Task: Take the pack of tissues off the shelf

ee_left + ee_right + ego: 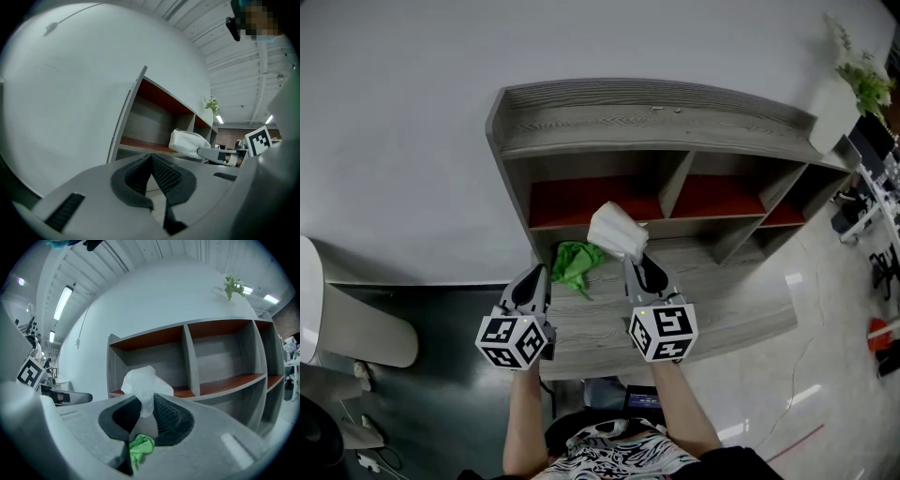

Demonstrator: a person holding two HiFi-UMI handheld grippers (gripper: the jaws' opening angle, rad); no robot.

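Holding tissue pack [617, 232] in right gripper [637, 264] — left gripper [536, 277] closed, empty

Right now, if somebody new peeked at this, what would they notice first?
Probably the white pack of tissues, pinched in the right gripper in front of the grey shelf with its red-lined compartments. Next comes the bright green cloth, lying on the shelf's lower board between the two grippers. The left gripper is shut and holds nothing.

Head cam: steep down over shelf unit [656, 122]. Both tool cams: low, close, facing its front; all share it.
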